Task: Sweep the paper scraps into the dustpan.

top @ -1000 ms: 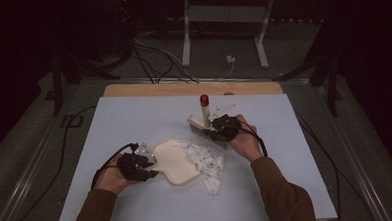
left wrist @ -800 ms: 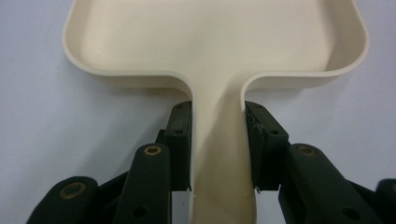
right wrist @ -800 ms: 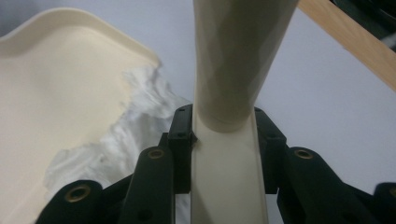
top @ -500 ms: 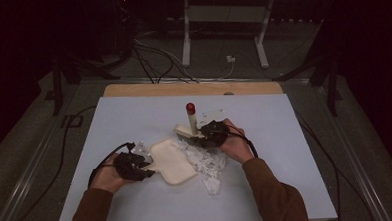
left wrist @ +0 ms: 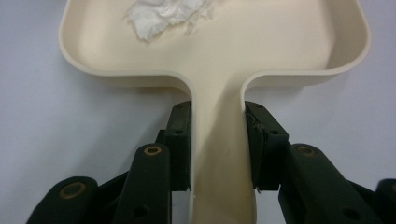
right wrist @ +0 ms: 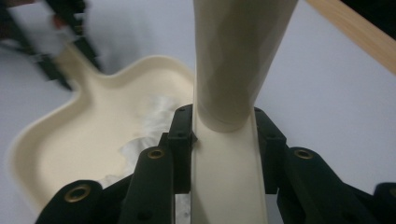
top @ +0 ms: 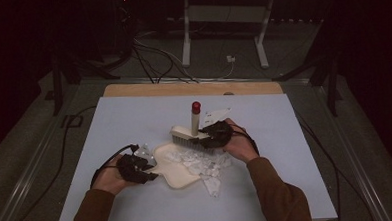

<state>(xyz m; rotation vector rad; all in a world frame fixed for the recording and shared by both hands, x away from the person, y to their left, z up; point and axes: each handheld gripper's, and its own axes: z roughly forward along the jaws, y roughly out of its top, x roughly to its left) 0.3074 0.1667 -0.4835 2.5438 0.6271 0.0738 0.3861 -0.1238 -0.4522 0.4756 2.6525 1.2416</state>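
A cream dustpan (top: 175,167) lies flat on the pale table (top: 285,136). My left gripper (top: 146,168) is shut on its handle (left wrist: 219,158), one black pad pressed on each side. White paper scraps (top: 206,165) lie in the pan's mouth and spill off it to the right; a few scraps (left wrist: 163,11) rest inside the pan (left wrist: 215,51). My right gripper (top: 206,138) is shut on a cream brush (top: 185,136) whose red-tipped handle (top: 196,108) stands upright. The brush head sits at the pan's far edge. In the right gripper view the jaws clamp the brush handle (right wrist: 229,154) above the dustpan (right wrist: 93,140).
A white paper piece (top: 216,112) lies behind the brush. A wooden strip (top: 148,89) runs along the table's far edge. Cables (top: 151,57) and a metal stand (top: 222,14) are on the floor beyond. Bare table surface spreads left and right of the hands.
My right hand has carried the brush left and toward me, from the table's middle to the dustpan's far edge. The left gripper and the dustpan have stayed put.
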